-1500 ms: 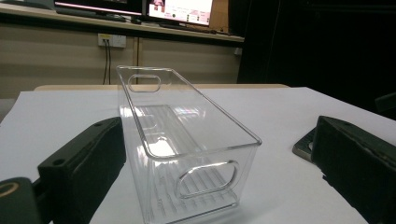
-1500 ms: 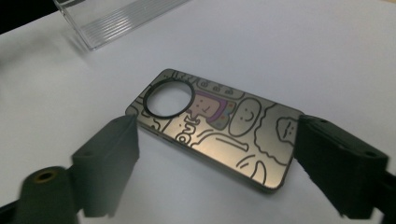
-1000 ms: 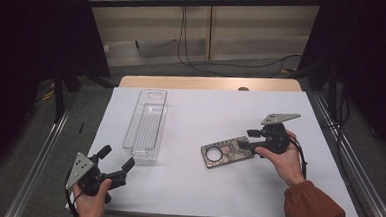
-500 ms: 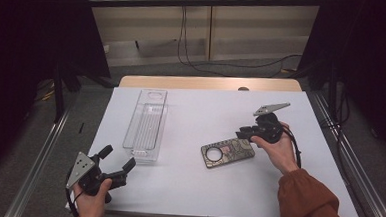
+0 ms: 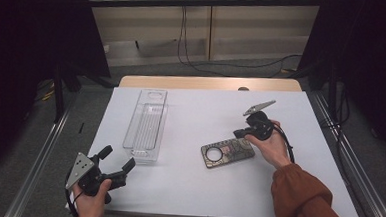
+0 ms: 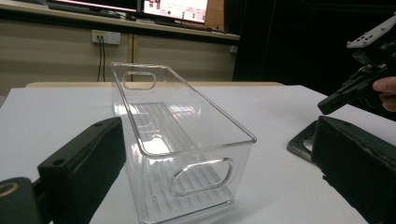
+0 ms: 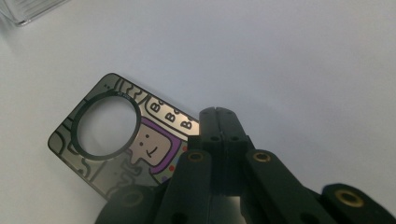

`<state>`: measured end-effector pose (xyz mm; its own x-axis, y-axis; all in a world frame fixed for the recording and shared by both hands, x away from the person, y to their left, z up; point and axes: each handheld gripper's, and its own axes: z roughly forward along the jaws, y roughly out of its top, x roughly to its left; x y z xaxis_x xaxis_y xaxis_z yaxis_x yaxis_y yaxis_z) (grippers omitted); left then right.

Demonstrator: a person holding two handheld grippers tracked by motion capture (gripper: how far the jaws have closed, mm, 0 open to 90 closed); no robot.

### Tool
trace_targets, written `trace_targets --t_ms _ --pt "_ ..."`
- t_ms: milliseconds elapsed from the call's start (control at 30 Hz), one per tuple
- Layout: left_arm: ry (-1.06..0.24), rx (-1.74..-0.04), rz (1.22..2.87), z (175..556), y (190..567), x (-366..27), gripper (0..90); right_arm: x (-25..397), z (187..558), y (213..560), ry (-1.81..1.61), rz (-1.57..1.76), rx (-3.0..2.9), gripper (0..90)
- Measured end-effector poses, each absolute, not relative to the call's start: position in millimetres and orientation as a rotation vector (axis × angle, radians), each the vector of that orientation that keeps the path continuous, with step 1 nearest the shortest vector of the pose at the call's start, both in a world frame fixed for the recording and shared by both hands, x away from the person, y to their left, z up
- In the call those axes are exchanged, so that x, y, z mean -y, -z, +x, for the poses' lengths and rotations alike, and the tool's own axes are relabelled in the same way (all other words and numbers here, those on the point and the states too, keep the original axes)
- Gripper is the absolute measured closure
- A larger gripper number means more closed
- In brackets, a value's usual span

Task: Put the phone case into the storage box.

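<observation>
jaws of the right gripper (image 7: 215,114) are pressed together over the near end of the flat printed phone case with a round cutout (image 5: 227,153), which lies on the white table (image 5: 192,183). spreading them, straddling one edge and pinching firmly looks best before lifting toward the clear plastic bin (image 5: 146,124); left gripper (image 5: 116,164) waits spread.

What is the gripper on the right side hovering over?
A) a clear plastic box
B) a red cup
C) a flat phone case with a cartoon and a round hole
C: the right gripper, jaws together, sits above the phone case, which lies flat on the white table.
</observation>
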<state>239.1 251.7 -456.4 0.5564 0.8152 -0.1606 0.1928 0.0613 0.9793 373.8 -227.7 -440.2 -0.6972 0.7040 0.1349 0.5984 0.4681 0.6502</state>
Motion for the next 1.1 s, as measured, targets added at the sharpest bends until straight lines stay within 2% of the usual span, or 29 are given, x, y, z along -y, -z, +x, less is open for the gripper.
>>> trace_targets --t_ms 567,1100 --pt "-0.595 -0.914 1.470 239.2 456.3 -252.3 3.3 229.5 403.0 458.6 -0.876 1.228 -2.580 90.0" --pt "-0.599 -0.916 1.460 237.2 455.9 -253.6 3.3 229.4 398.1 468.4 -0.797 1.235 -2.591 90.0"
